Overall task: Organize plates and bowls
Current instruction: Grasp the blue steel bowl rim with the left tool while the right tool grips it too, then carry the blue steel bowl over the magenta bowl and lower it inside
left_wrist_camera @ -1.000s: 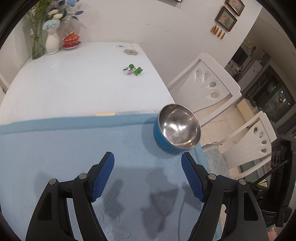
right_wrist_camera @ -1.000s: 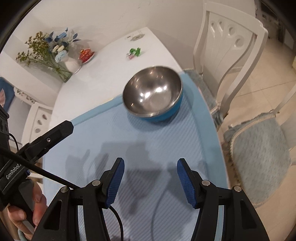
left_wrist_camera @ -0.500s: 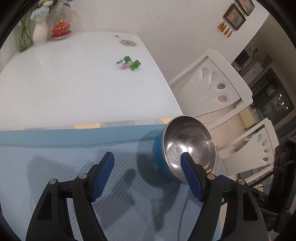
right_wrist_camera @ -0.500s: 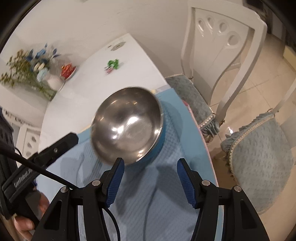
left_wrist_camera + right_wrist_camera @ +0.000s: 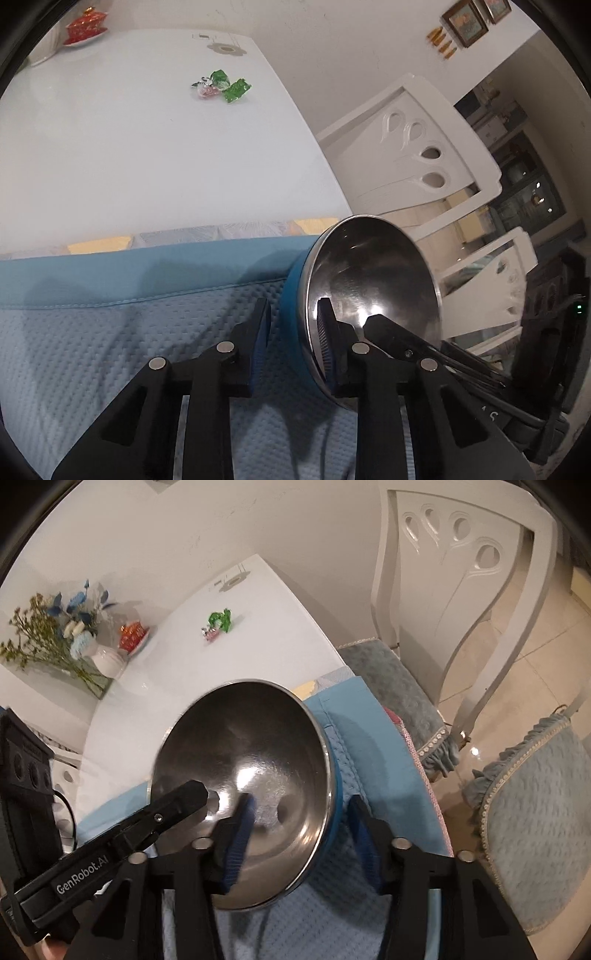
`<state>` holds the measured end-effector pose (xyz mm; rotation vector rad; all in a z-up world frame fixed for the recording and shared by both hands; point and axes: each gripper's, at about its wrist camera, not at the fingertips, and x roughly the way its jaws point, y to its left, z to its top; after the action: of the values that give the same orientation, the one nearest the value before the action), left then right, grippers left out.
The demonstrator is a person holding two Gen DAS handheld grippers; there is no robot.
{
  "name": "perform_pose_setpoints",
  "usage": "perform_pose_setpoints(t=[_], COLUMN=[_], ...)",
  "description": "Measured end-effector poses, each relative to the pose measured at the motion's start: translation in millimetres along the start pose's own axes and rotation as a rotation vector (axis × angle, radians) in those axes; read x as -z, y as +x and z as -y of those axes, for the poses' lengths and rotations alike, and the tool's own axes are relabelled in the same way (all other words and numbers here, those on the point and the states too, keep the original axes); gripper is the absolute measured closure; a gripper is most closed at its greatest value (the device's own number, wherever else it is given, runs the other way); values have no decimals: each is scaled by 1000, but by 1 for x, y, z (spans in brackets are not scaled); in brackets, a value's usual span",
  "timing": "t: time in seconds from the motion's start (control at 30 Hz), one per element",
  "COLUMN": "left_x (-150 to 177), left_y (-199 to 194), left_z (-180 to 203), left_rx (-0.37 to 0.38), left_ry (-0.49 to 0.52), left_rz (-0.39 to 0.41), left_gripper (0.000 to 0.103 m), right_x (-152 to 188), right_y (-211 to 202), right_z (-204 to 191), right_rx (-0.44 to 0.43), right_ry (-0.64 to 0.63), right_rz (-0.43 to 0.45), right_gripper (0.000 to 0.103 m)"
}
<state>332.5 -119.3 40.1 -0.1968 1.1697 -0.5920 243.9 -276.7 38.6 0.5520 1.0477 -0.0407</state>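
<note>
Steel-lined blue bowl (image 5: 369,295) now sits between the jaws of both tools, on the blue quilted mat (image 5: 110,350) near its far right corner. The left gripper (image 5: 293,332) has just been closing hard: a second ago it hung wide over bare mat, now one pad is inside the bowl and one outside on the blue wall, pinching the near-left rim. The right gripper (image 5: 303,827) has also just been closing and straddles the opposite rim (image 5: 328,775), one finger inside and one outside; whether its pads press yet cannot be told. Both tools came down onto the bowl, which looks tipped up toward the cameras. Judgement: grasp done on the left, lift to follow. Further off, green candy wrappers (image 5: 225,86) lie on the white table (image 5: 129,155); white chair (image 5: 417,147) beyond.
</note>
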Motion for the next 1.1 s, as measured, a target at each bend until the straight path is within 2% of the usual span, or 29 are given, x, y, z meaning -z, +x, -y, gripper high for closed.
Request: perform_pose_setpoints(t=[0.07, 0.17, 0.43, 0.57, 0.67, 0.8, 0.93, 1.1], left_x=[1, 2, 11, 22, 33, 58, 95, 151], left_y=[4, 4, -29, -64, -97, -151, -194, -240], left_z=[1, 5, 14, 20, 24, 30, 43, 56], left_rx=[9, -24, -30, -47, -57, -64, -120, -169], left_ry=[-1, 25, 45, 45, 52, 43, 45, 23], left_rz=[-7, 12, 40, 78, 111, 167, 213, 261], left_gripper=[83, 86, 86, 86, 86, 86, 86, 86], right_x=[0, 2, 12, 23, 35, 60, 94, 144], right_y=[5, 5, -26, -53, -75, -116, -150, -184], right_z=[-2, -3, -16, -32, -45, -68, -90, -102], right_rx=[13, 50, 35, 10, -48, -100, -105, -150], right_ry=[-27, -62, -88, -102, -93, -134, -189, -218], right_rz=[-8, 6, 1, -1, -49, -56, -53, -114], right_gripper=[69, 77, 78, 78, 78, 78, 78, 78])
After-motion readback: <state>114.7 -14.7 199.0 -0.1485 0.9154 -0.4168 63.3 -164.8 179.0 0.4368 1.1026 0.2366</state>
